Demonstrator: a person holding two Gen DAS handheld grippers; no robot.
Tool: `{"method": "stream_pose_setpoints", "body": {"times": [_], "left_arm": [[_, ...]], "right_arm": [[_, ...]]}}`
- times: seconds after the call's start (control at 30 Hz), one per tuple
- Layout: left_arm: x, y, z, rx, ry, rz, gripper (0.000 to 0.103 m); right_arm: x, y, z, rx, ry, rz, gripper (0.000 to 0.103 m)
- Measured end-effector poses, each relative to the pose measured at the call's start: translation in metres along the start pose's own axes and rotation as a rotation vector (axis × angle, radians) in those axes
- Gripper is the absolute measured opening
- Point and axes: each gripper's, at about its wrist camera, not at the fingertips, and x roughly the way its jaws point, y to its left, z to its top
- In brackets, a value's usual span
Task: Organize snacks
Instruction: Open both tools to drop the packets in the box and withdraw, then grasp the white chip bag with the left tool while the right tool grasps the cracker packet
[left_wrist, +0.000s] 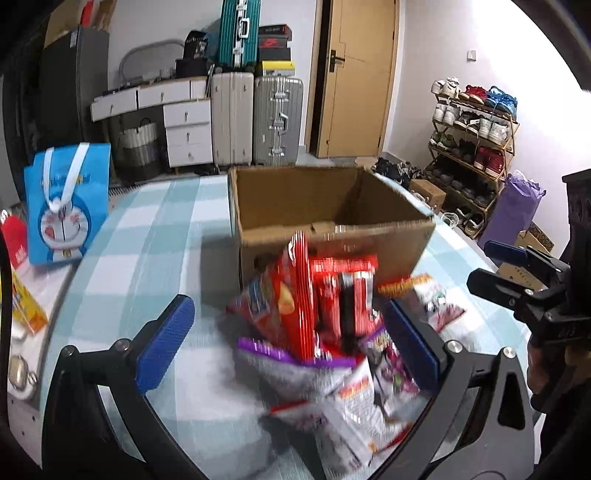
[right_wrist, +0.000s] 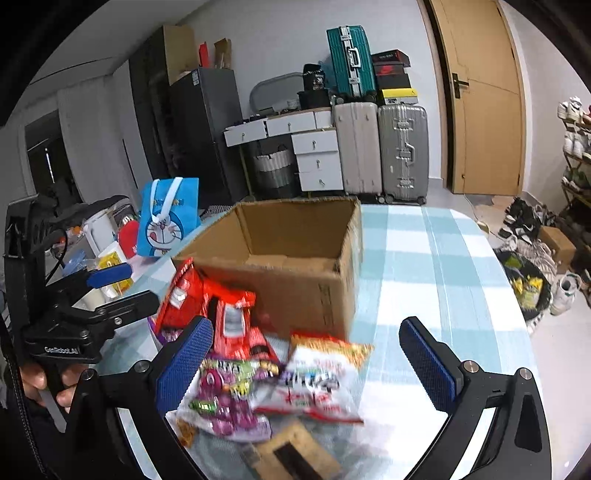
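A pile of snack packets (left_wrist: 325, 332) lies on the checked tablecloth in front of an open, empty cardboard box (left_wrist: 328, 218). Red packets (left_wrist: 343, 291) stand up in the pile; purple and white bags (left_wrist: 351, 398) lie nearer. My left gripper (left_wrist: 291, 347) is open, its fingers either side of the pile. In the right wrist view the pile (right_wrist: 258, 369) lies below the box (right_wrist: 288, 258), and my right gripper (right_wrist: 306, 365) is open over the purple bag (right_wrist: 225, 398) and white bag (right_wrist: 314, 380). The images are motion blurred.
A blue cartoon tote bag (left_wrist: 66, 206) stands at the table's left edge beside yellow and red items (left_wrist: 26, 306). Behind the table are suitcases (left_wrist: 258, 122), drawers, a door and a shoe rack (left_wrist: 472, 147). Shoes lie on the floor to the right (right_wrist: 535, 258).
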Motion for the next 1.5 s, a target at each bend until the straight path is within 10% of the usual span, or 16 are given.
{"method": "stream_pose_setpoints", "body": {"times": [1.5], "left_arm": [[0.019,-0.023,-0.074,-0.042,0.236,-0.097,0.102]], "right_arm": [[0.034,0.021,-0.093,-0.202,0.346,-0.029,0.103]]}}
